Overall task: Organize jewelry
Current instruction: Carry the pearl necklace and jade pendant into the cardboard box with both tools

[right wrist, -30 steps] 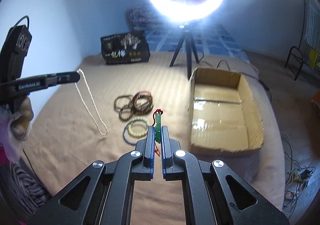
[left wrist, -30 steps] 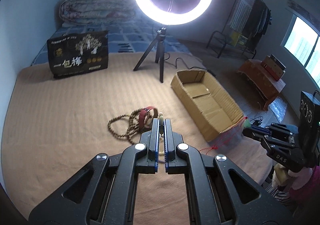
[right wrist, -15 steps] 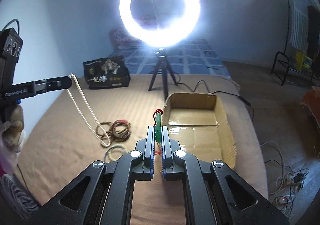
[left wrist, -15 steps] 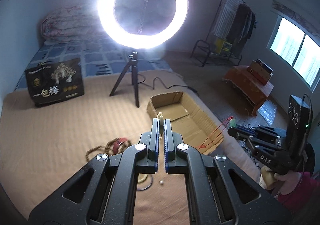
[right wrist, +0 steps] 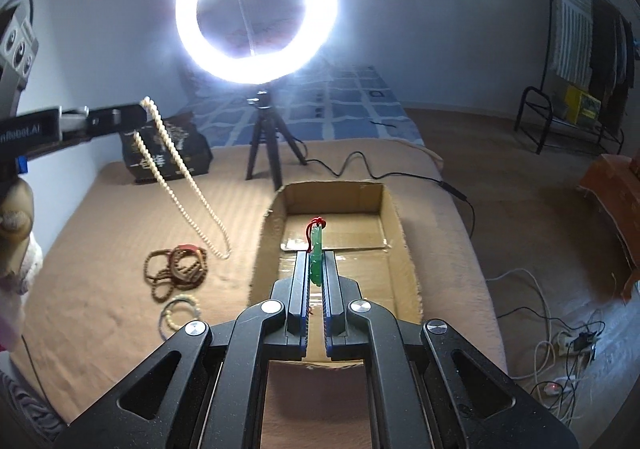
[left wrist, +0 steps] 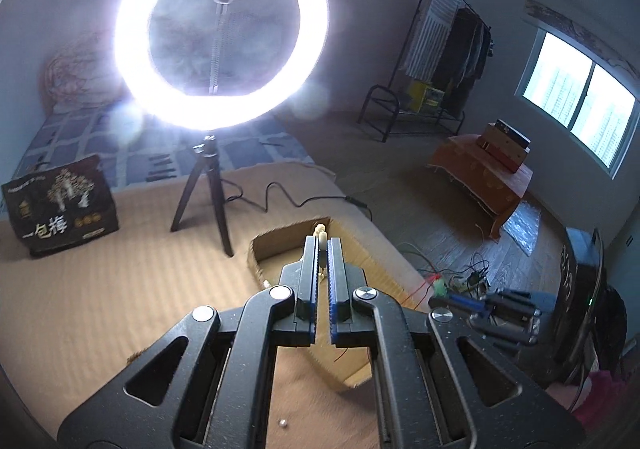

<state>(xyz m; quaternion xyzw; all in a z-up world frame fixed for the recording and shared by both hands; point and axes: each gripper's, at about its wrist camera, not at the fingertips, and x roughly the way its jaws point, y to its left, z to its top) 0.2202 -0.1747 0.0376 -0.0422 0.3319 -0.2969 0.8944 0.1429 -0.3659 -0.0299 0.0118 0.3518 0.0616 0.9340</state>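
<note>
My left gripper (left wrist: 322, 243) is shut on a white bead necklace (left wrist: 319, 230), whose top beads poke out above its tips. In the right wrist view that necklace (right wrist: 176, 185) hangs in a long loop from the left gripper (right wrist: 136, 111), its low end just above the tan mat beside the cardboard box (right wrist: 396, 217). My right gripper (right wrist: 315, 256) is shut on a green pendant (right wrist: 315, 249) with a red cord, held over the open box. A pile of brown bead bracelets (right wrist: 176, 269) and a pale bead bracelet (right wrist: 180, 313) lie on the mat left of the box.
A ring light on a black tripod (right wrist: 264, 145) stands behind the box, with its cable (right wrist: 360, 163) trailing right. A black gift bag (left wrist: 60, 205) sits at the back left. One loose bead (left wrist: 283, 423) lies on the mat. Wires and a power strip (right wrist: 576, 341) are on the floor.
Both grippers have moved right towards the cardboard box. The necklace has risen off the mat and swung along with the left gripper. The pendant now hangs over the box.
</note>
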